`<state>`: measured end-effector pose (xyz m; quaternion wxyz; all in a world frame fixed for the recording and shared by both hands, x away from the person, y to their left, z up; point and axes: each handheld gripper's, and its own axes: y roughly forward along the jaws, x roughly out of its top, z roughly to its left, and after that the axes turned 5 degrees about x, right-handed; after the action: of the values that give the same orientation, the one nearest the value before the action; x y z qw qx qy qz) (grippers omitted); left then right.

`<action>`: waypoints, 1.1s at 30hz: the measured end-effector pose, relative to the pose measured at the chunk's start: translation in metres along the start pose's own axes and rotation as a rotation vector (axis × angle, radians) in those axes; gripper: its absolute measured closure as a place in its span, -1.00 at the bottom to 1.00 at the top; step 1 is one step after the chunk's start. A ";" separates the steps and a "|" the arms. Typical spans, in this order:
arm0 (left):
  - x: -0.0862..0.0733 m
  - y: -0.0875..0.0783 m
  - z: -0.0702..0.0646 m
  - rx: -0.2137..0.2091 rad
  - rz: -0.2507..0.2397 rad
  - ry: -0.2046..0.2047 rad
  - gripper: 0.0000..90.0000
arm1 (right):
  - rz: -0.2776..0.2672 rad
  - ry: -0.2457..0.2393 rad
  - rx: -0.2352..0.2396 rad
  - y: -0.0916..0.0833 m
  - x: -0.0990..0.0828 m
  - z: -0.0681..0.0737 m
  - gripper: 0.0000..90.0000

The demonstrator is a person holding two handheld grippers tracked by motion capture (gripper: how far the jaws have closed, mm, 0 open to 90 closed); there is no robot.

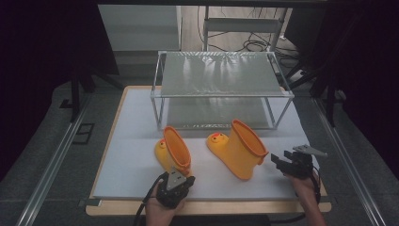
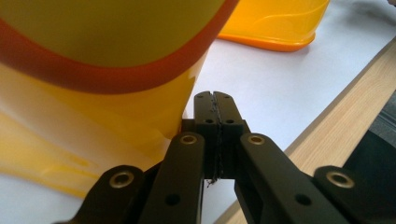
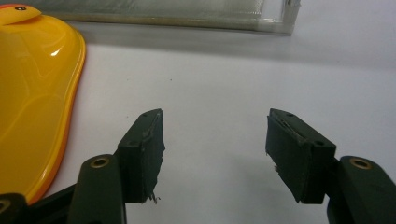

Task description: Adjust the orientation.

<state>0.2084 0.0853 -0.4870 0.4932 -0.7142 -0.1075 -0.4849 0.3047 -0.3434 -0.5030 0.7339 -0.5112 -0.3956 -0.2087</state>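
Right now the left gripper (image 2: 215, 100) is shut w/ nothing between its jaws, touching the near boot (image 1: 172, 153) beside its shaft; right gripper (image 3: 215, 154) gapes beside the other boot (image 1: 240, 148). Risk: a shove tips it (tall, light-looking).

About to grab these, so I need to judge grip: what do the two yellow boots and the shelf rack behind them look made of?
The left boot and right boot look like moulded rubber or soft plastic, judging by the glossy highlights and seamless orange rims. The rack seems to have a thin bright metal frame with translucent, probably plastic, shelves; their ribbed sheen suggests this.
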 end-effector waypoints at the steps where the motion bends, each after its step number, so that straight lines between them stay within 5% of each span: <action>1: -0.002 -0.003 0.003 0.000 0.000 -0.007 1.00 | 0.002 0.000 0.000 0.000 0.000 0.000 -0.17; 12: -0.022 -0.029 0.037 -0.006 -0.005 -0.098 1.00 | 0.003 0.009 -0.001 0.000 0.000 -0.002 -0.17; 29: -0.037 -0.052 0.090 0.043 -0.019 -0.249 0.96 | 0.016 -0.005 0.004 0.003 -0.001 0.000 -0.16; 31: -0.038 -0.054 0.093 0.032 -0.018 -0.264 0.87 | 0.018 -0.006 0.004 0.003 -0.001 0.000 -0.16; 33: -0.040 -0.059 0.097 -0.039 -0.007 -0.259 0.69 | 0.018 -0.007 0.005 0.003 -0.001 0.000 -0.16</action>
<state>0.2078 0.2055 -0.4875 0.4594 -0.7800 -0.1633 -0.3923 0.3056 -0.3421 -0.5054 0.7357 -0.5135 -0.3942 -0.1993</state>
